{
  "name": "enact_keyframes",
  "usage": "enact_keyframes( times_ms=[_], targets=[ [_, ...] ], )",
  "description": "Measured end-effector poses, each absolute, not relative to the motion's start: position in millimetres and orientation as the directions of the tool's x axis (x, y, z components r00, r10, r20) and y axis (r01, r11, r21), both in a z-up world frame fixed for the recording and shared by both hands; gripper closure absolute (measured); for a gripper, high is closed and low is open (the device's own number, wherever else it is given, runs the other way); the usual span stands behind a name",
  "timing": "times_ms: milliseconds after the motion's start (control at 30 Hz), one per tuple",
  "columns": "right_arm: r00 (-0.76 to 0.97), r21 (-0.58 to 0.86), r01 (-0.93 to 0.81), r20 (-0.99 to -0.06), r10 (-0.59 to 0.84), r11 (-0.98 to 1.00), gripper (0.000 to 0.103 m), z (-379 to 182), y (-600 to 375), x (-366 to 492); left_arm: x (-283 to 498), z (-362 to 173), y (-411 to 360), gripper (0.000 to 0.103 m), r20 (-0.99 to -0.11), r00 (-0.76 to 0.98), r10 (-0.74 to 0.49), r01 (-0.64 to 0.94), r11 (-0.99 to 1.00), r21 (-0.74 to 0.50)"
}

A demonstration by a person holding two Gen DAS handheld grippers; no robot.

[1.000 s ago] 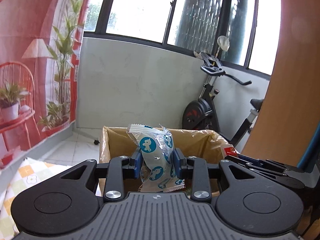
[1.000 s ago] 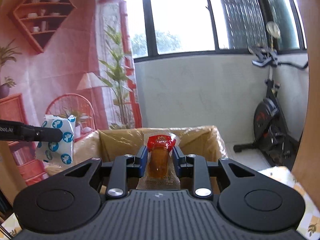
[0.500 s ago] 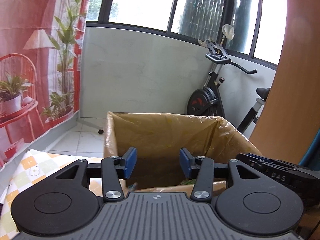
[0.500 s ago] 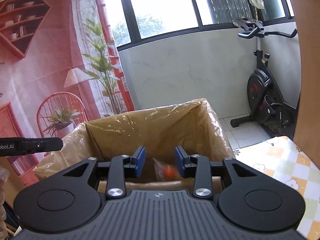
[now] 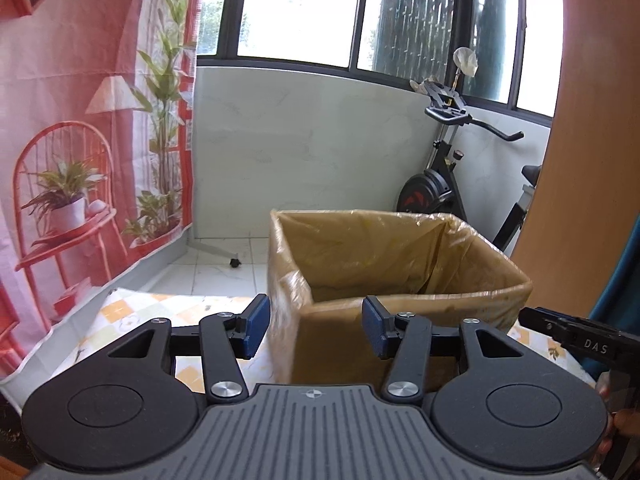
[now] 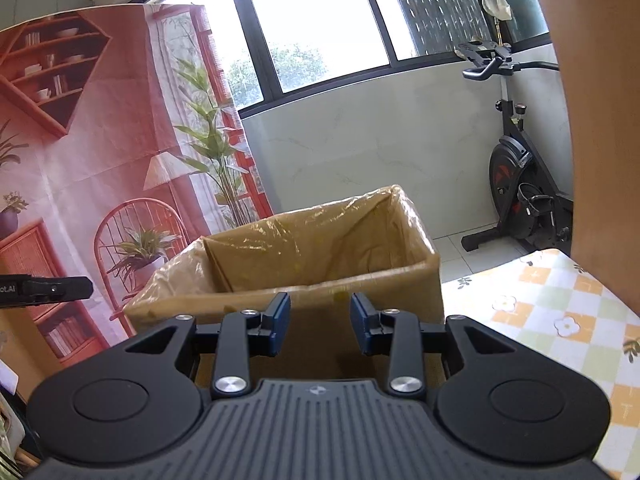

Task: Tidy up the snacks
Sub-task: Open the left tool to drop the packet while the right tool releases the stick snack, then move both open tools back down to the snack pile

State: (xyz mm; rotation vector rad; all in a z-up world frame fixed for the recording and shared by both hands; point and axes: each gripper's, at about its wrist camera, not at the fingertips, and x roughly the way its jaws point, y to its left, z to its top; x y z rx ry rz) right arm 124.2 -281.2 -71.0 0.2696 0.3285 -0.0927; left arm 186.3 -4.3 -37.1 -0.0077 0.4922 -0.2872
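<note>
While the cardboard box [image 5: 400, 280], lined with clear plastic, stands on the checked tablecloth [image 6: 560, 308], the left gripper [image 5: 316, 330] hangs before its near corner, jaws just widened, nothing between. Beside it, the right gripper [image 6: 320, 322] faces the box's near wall, jaws apart and empty.

In my left camera view I read the white letters "DAS" on the black body of my right gripper [image 5: 582, 340], which comes in from the right edge. In my right camera view my left gripper [image 6: 44, 290] shows at the left edge the cut letters "ot.AI". I can read no other text.
</note>
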Motion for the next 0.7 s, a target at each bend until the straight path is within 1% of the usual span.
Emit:
enact_keyframes(
  times_ms=[200, 300, 467, 600, 700],
  targets=[
    [0.940, 0.191, 0.145, -0.333, -0.075, 0.971, 0.066, -78.4, -266.0, 100.0, 163.3, -46.7, 12.3, 0.048, -0.472, 0.840, -0.270, 0.238, 0.963, -0.126],
    [0.936, 0.188, 0.147, -0.345, -0.075, 0.971, 0.066, -82.9, -262.4, 92.0, 152.3, -56.7, 18.4, 0.047, -0.479, 0.838, -0.261, 0.223, 0.965, -0.134],
    [0.925, 0.128, 0.152, -0.367, -0.095, 0.980, 0.066, -95.2, -254.9, 84.5, 146.6, -80.7, 31.6, 0.047, -0.518, 0.818, -0.248, 0.191, 0.968, -0.163],
    [0.917, 0.115, 0.157, -0.385, -0.102, 0.981, 0.066, -109.4, -258.7, 84.7, 144.8, -100.7, 41.6, 0.047, -0.547, 0.814, -0.196, 0.129, 0.979, -0.159],
    [0.902, 0.125, 0.182, -0.415, -0.115, 0.975, 0.066, -123.5, -265.2, 83.2, 143.5, -114.2, 47.4, 0.046, -0.559, 0.804, -0.203, 0.125, 0.977, -0.175]
  ],
)
